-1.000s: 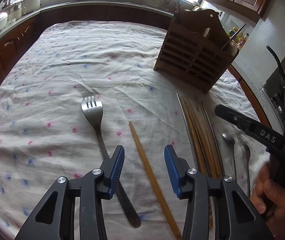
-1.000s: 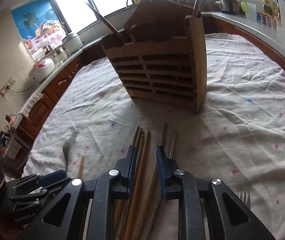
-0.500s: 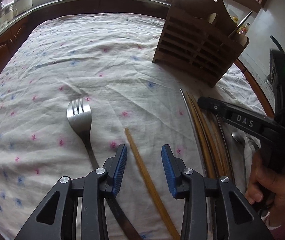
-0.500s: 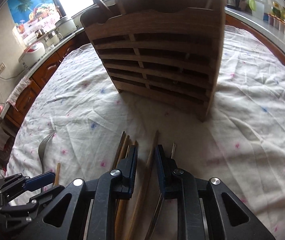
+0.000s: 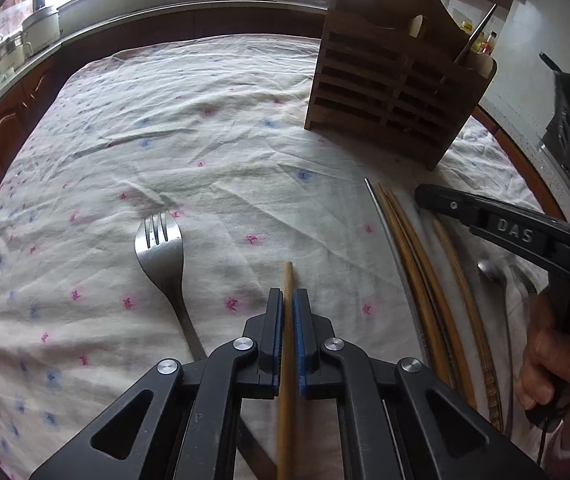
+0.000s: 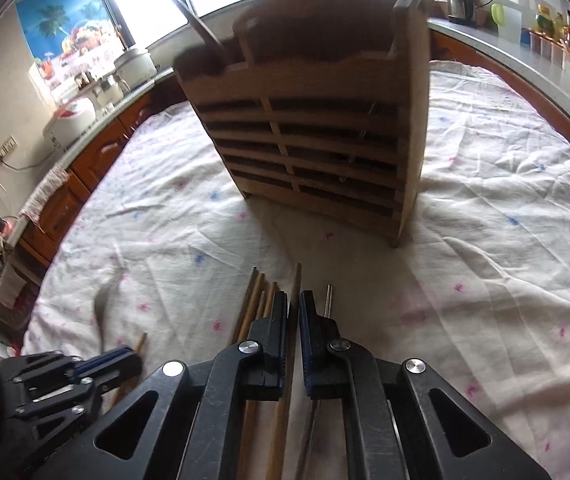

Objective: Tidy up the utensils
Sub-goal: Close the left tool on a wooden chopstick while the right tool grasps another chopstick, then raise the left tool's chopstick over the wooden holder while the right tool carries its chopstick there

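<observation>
Nearest in the left wrist view, the left gripper [image 5: 289, 300] was seen clamped on a lone wooden chopstick [image 5: 288, 280], whose tip stuck out just past the fingers. In the right wrist view, the right gripper [image 6: 293, 304] was likewise closed on one wooden chopstick [image 6: 297, 280] taken from the bundle [image 5: 417, 264] lying to the right. Both sticks were held close to the cloth [image 5: 225, 152]; whether they had left it could not be told.

A fork [image 5: 159, 248] lay untouched on the cloth to the left of the left gripper. At the far right edge, a spoon [image 5: 491, 270] and what looked like a second fork [image 5: 523, 280] were partly hidden behind the right gripper.

Farther off stood the wooden holder [image 5: 389, 80], with a few handles already poking out of its top; their number could not be settled. The task was judged to be in its early part: two chopsticks gripped, nothing of the near lot stowed.

Counted: one holder, two forks probably, one spoon, one metal stick [image 5: 385, 220] beside roughly four wooden ones in the bundle, plus the lone chopstick.
</observation>
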